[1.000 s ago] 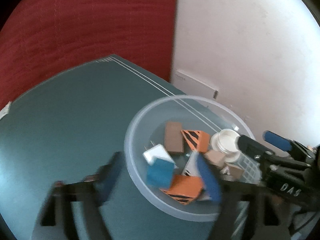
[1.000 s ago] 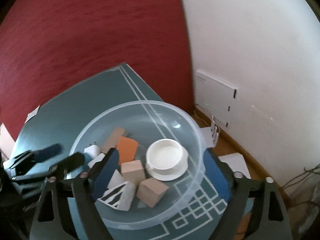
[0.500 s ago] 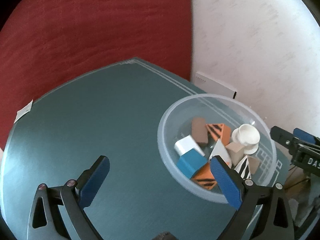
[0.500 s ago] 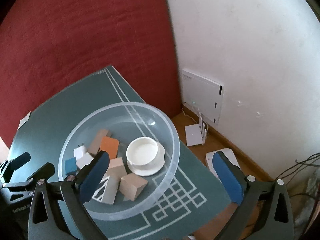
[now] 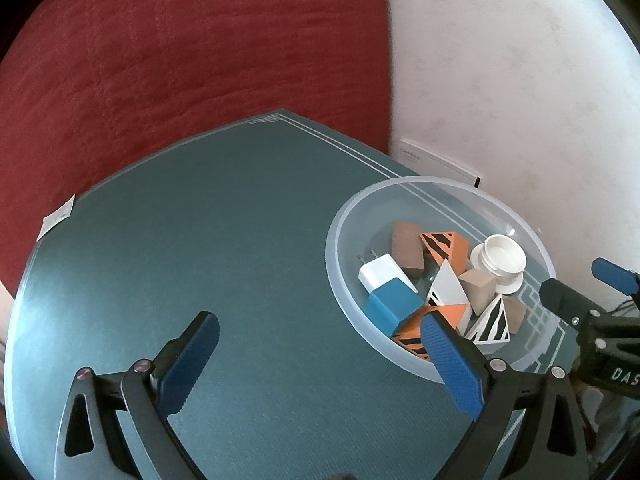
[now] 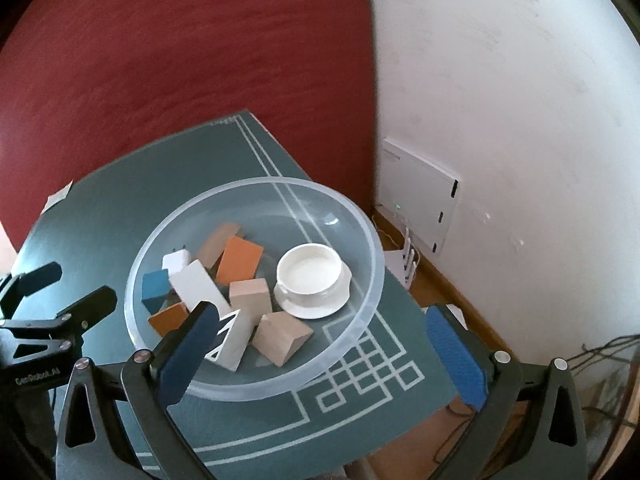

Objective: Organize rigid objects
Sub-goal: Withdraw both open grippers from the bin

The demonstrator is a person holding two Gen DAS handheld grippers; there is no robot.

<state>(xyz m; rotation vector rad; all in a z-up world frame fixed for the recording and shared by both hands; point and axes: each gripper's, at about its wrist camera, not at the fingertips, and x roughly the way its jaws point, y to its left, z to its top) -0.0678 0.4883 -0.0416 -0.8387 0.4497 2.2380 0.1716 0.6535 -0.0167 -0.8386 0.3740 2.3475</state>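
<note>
A clear plastic bowl [image 5: 532,236] [image 6: 344,208] sits at the right end of the teal table [image 5: 240,240] [image 6: 112,200]. Inside lie several blocks: a blue one [image 5: 392,304] [image 6: 154,284], orange striped ones [image 5: 444,244], plain wood ones [image 6: 280,338], a white charger [image 5: 380,270], and a white lid-like cup [image 5: 502,258] [image 6: 312,272]. My left gripper [image 5: 320,344] is open over bare table, left of the bowl. My right gripper [image 6: 324,340] is open above the bowl's near rim, nothing between its fingers. Each gripper shows in the other's view.
A red wall backs the table and a white wall stands to the right, with a white box [image 6: 420,192] and a router [image 6: 400,264] on the floor below. A paper tag [image 5: 56,216] lies at the table's left edge. The table's right edge runs close to the bowl.
Both grippers opened wider and drew back from the bowl. The bowl now sits farther to the right in the left wrist view; the blocks have not moved.
</note>
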